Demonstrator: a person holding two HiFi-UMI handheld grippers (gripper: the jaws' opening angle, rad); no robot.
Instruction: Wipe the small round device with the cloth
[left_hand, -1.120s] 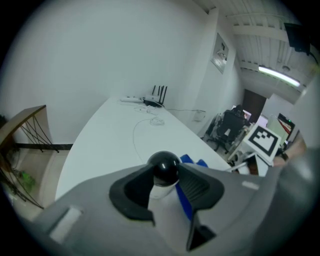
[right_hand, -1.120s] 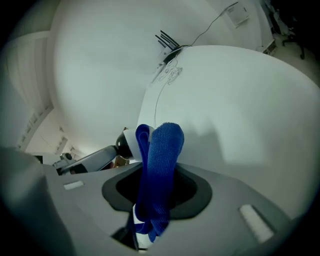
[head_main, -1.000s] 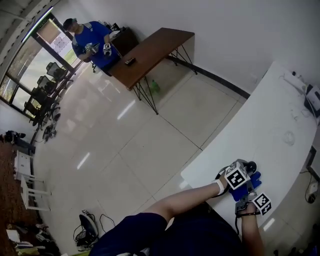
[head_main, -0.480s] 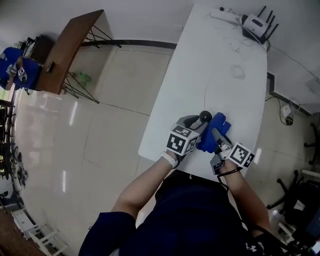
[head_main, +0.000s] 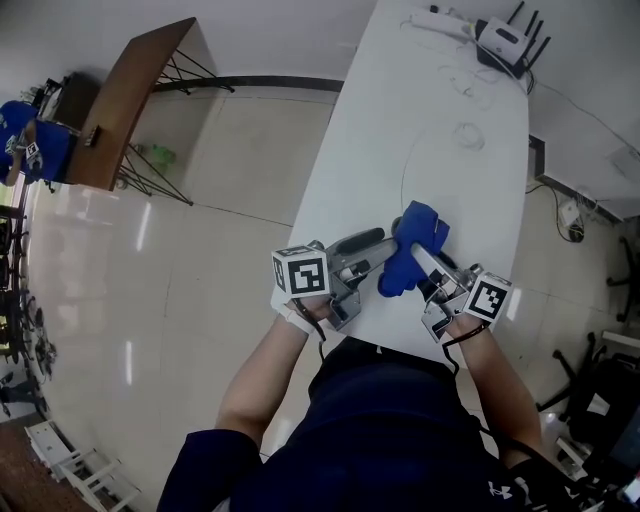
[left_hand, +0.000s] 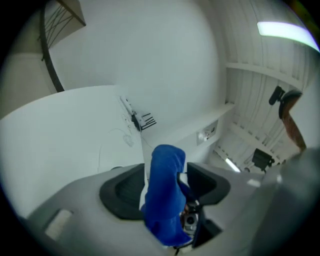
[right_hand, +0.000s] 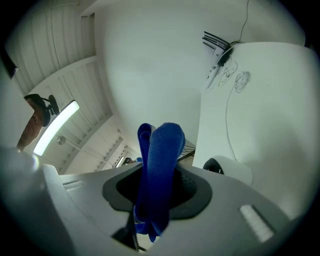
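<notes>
My right gripper (head_main: 420, 258) is shut on the blue cloth (head_main: 412, 243), which stands folded between its pads (right_hand: 159, 165) above the white table (head_main: 450, 170). My left gripper (head_main: 375, 245) is just left of the cloth, pointing at it. Its jaws have just been opening and stand wide, and the pads do not press the cloth (left_hand: 165, 195) seen between them. A small round white device with a black face (right_hand: 223, 170) shows right of the right gripper's jaws near the table edge. The cloth hides it in the head view.
At the table's far end are a white router with antennas (head_main: 505, 38), a power strip (head_main: 435, 18) and a thin coiled cable (head_main: 466, 135). The table's left edge drops to tiled floor. A brown table (head_main: 130, 100) and a person in blue (head_main: 25, 140) are far left.
The head view swung from the room down to the table. Both grippers lifted and came nearer me. The left gripper rolled, opened and let go of the dark round device.
</notes>
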